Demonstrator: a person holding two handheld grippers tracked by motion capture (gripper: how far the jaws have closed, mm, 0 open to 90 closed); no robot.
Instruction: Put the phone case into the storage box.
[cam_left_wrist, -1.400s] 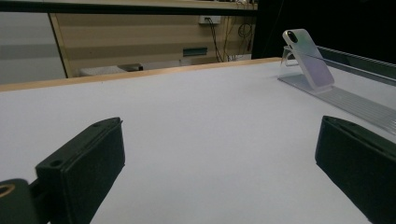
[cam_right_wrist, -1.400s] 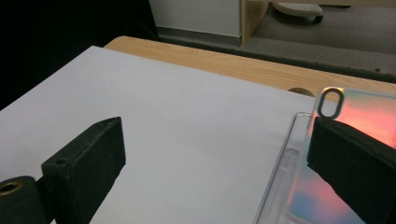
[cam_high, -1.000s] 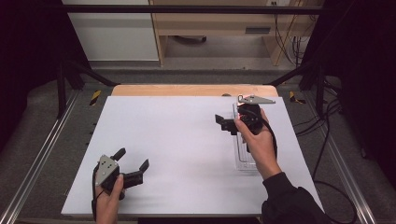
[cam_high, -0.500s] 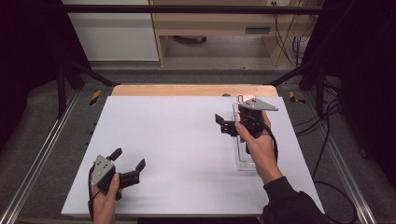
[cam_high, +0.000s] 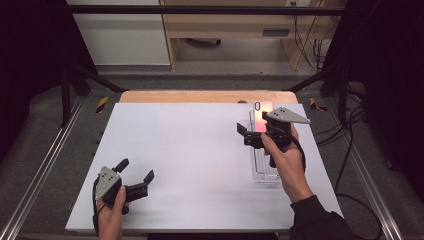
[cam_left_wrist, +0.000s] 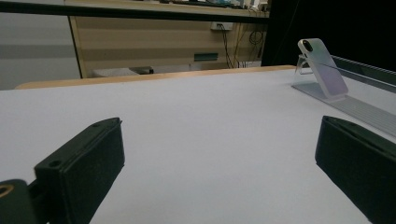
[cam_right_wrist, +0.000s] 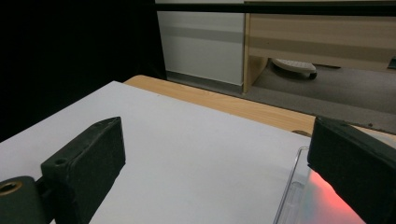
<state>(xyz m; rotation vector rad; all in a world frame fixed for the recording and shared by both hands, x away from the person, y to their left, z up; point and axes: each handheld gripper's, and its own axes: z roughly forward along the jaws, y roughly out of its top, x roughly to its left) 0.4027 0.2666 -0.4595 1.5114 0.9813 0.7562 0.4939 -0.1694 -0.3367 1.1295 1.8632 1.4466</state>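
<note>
- Across the middle of the high view lies the white table top (cam_high: 200, 160), with a strip of wooden edge (cam_high: 200, 96) along its far side.
- At the right of the frame, a clear plastic stand (cam_high: 263, 167) lies lengthwise on the white surface; its far end props up a phone (cam_high: 262, 114) with a pinkish back, tilted, camera cut-out uppermost.
- In the left gripper view, the phone (cam_left_wrist: 323, 69) leans on the stand at upper right, well apart from the jaws.
- The right gripper (cam_high: 246, 135) hovers over the stand just below the phone, jaws spread wide and holding nothing; in its own view a red glow shows under the right-hand jaw.
- At lower left, the left gripper (cam_high: 135, 171) sits near the table's front edge, jaws also spread, empty.
</note>
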